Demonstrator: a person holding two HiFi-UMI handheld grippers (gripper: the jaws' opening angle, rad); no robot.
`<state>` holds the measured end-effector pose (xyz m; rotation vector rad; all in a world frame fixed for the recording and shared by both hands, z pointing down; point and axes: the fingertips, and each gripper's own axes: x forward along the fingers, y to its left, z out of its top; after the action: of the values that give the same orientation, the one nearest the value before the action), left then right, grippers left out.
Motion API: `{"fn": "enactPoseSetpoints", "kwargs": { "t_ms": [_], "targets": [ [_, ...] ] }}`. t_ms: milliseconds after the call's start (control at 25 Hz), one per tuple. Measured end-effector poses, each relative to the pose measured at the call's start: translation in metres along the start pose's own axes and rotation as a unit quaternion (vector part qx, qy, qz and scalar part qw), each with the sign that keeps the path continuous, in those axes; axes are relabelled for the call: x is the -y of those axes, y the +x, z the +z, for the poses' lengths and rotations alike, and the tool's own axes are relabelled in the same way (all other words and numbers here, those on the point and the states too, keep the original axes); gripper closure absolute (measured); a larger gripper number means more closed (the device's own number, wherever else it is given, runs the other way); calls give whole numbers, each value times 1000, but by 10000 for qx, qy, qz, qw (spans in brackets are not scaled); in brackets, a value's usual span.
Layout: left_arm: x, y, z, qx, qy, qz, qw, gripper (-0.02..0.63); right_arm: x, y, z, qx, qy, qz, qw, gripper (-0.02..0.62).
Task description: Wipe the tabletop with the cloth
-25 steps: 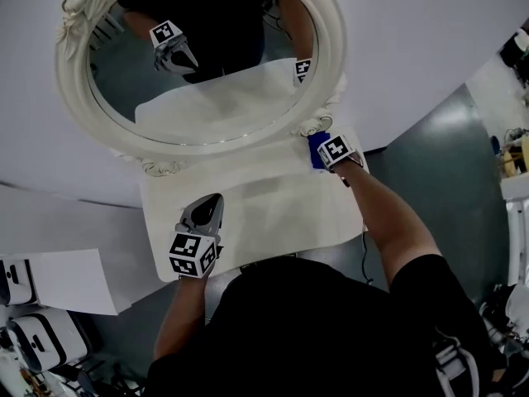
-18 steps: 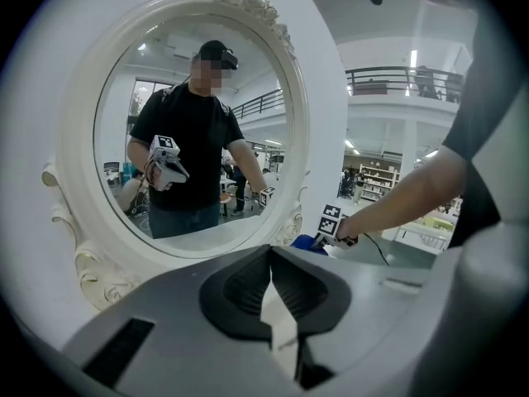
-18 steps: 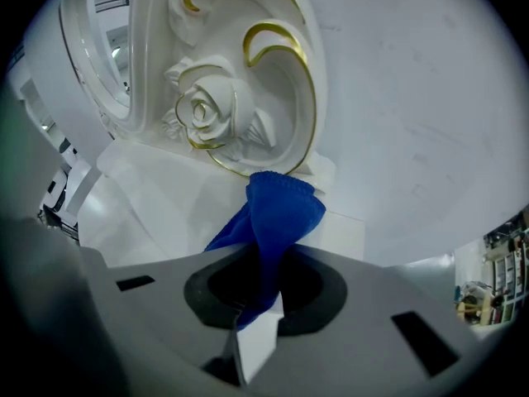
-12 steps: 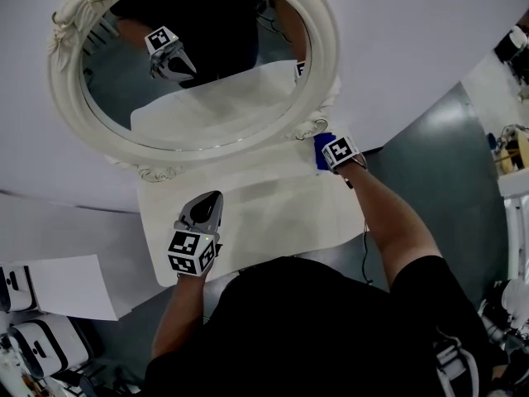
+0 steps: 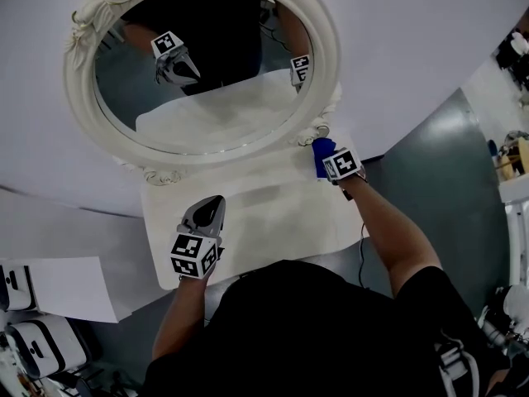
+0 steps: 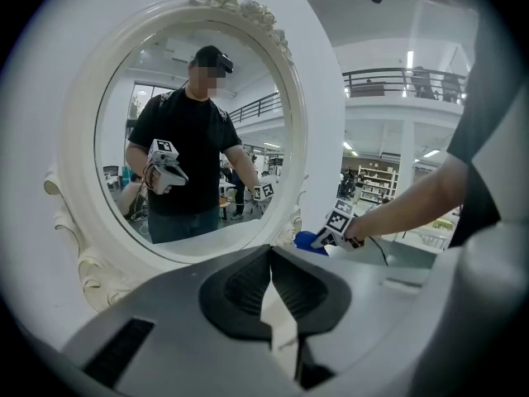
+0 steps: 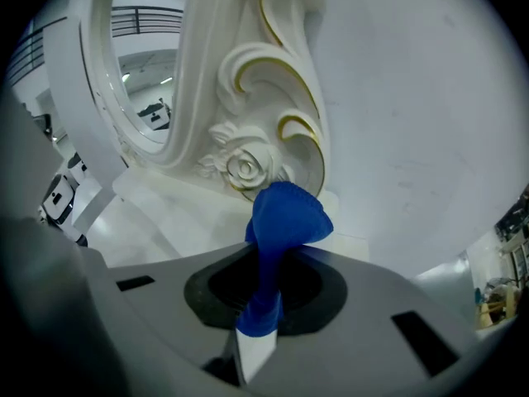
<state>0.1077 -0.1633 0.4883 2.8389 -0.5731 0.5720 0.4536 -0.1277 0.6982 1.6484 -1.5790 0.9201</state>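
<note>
Right gripper [image 7: 263,294]: jaws clamped tight on a blue cloth [image 7: 283,220]. The cloth bunches into a rounded wad that sticks out ahead of the jaw tips. Whether the wad touches the surface cannot be told.

Left gripper [image 6: 271,286]: jaws closed together, nothing between them, only a pale sliver of table behind. It hangs over the front left part of the tabletop [image 5: 273,209], pointing toward the mirror.

From the head view, the right gripper [image 5: 340,165] is at the rear right corner of the white tabletop, arm stretched forward. The cloth [image 5: 322,149] is just beside the foot of the mirror frame [image 5: 329,52]. In the right gripper view the wad sits close below the frame's carved rose [image 7: 241,169] and gilt-edged scrolls.

The mirror is oval with an ornate white frame and stands at the back of the table against a pale wall. Its glass reflects the person in a black shirt and both grippers.

A white sheet [image 5: 70,284] lies to the lower left, beside the table.
</note>
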Motion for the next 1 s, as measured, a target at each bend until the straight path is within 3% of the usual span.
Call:
{"fn": "enactPoseSetpoints", "kwargs": {
  "t_ms": [360,680,1000],
  "targets": [
    [6,-7,10,128,78,13,9999,594,-65,-66,55,1111,-301,512,9920,557],
    [6,-17,15,233,71,83,9997,594,-133,-143,99,2146,-644,952,9699,556],
    [7,-23,17,288,36,66,9996,594,-162,-197,107,2703,-719,1049,9543,556]
  ]
}}
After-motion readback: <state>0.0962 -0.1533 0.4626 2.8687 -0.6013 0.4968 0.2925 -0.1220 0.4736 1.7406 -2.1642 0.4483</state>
